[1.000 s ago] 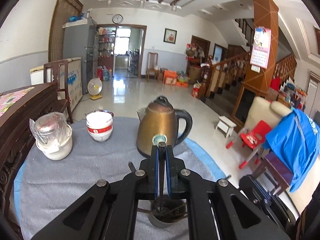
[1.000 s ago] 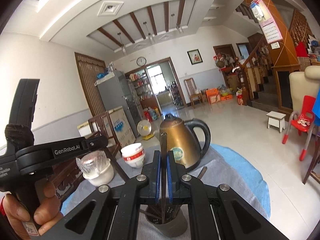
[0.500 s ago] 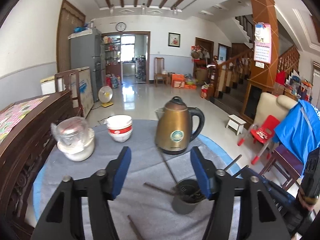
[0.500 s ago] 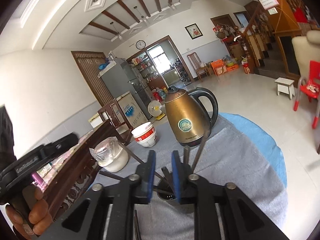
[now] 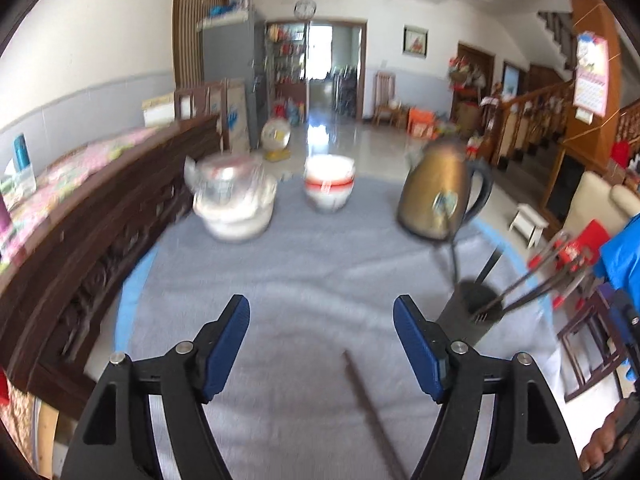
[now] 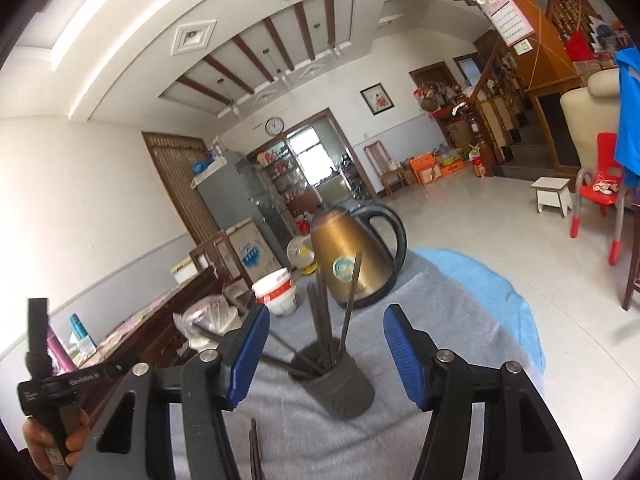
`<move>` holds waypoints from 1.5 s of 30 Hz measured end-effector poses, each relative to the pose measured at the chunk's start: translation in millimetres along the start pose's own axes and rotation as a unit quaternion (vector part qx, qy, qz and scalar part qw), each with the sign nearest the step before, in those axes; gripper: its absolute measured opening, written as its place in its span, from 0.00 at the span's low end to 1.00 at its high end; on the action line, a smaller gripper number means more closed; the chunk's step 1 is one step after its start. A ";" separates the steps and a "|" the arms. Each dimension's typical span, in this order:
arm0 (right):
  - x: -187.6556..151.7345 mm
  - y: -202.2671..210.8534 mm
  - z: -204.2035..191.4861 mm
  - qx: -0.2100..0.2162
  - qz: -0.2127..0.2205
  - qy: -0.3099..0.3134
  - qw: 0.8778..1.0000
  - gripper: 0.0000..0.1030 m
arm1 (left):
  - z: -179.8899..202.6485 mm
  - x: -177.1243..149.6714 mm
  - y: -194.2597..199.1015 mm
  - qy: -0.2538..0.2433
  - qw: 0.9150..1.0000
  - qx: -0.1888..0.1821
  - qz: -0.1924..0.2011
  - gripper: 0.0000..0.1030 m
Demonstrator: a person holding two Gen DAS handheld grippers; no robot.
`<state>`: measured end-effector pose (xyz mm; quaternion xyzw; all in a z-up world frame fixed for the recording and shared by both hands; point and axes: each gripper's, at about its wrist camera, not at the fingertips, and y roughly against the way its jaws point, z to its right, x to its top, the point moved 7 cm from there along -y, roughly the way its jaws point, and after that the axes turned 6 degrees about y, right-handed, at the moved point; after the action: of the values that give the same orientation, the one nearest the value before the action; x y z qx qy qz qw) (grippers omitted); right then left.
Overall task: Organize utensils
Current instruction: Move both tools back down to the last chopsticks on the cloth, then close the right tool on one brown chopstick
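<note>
Left jaws: my left gripper point(image 5: 321, 344) stands wide apart, having just been opening, with nothing between the blue pads, only grey cloth point(image 5: 304, 280) below.
Loose chopstick: one dark chopstick point(image 5: 372, 412) lies flat on the cloth just in front of my left jaws, running toward the bottom edge, slightly right of centre.
Right jaws: my right gripper point(image 6: 325, 340) is also parted, having just been opening; the pads press on nothing.
Holder: the dark grey utensil holder point(image 6: 340, 384) stands upright on the cloth, just beyond my right jaws and between them as seen from the right wrist; from the left wrist it sits to the right of my right finger.
Chopsticks in holder: several thin dark chopsticks point(image 6: 324, 320) stick up and fan out, some leaning left, one leaning toward the kettle point(image 6: 352, 256).
Look: sticks slim, dark brown to black; holder matte, round.
Writing: the kettle's round label is too small to read; white lettering on the other tool's handle point(image 6: 80, 378) is blurred.
</note>
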<state>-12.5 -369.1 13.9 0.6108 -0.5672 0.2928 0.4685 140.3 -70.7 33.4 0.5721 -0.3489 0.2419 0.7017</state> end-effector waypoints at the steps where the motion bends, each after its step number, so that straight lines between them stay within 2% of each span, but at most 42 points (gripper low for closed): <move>1: -5.1 1.7 -1.2 0.000 -0.006 0.006 1.000 0.55 | -4.4 -8.6 -6.8 0.000 1.000 0.004 -0.017 0.73; 5: -26.2 -7.6 -14.6 0.005 -0.045 0.023 0.999 0.40 | -16.5 -36.4 -22.9 -0.008 0.998 0.024 -0.055 0.73; 12: -62.4 -32.0 -46.1 0.030 -0.106 0.044 0.993 0.39 | -37.1 -71.0 -37.2 -0.016 0.993 0.049 -0.102 0.73; 17: -92.0 -45.1 -67.9 0.049 -0.145 0.062 0.986 0.39 | -44.0 -94.1 -46.8 -0.024 0.990 0.049 -0.128 0.73; 20: -118.0 -59.8 -79.2 0.064 -0.195 0.067 0.976 0.39 | -48.9 -109.6 -52.8 -0.023 0.988 0.049 -0.148 0.73; 22: -139.9 -74.8 -89.0 0.070 -0.238 0.084 0.965 0.38 | -52.5 -116.5 -57.0 -0.017 0.986 0.049 -0.160 0.73; 25: -169.5 -91.7 -99.1 0.082 -0.290 0.089 0.949 0.33 | -59.7 -124.4 -62.1 -0.001 0.983 0.049 -0.176 0.73; 28: -192.2 -100.7 -106.0 0.086 -0.322 0.098 0.938 0.26 | -63.6 -128.2 -64.2 0.007 0.982 0.046 -0.181 0.73; 32: -212.4 -104.6 -111.3 0.087 -0.350 0.113 0.926 0.18 | -63.7 -133.0 -68.7 0.002 0.981 0.043 -0.191 0.73; 37: -231.4 -110.2 -110.5 0.077 -0.376 0.121 0.915 0.14 | -61.3 -137.7 -73.3 0.002 0.979 0.038 -0.200 0.73; 45: -228.8 -112.8 -109.1 0.061 -0.367 0.132 0.919 0.10 | -58.8 -140.2 -78.0 0.002 0.978 0.037 -0.207 0.73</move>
<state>73.2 -184.0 -174.1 0.7594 -0.2169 0.2120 0.5756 120.8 -23.0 -129.6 0.6573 -0.2125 0.1054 0.7153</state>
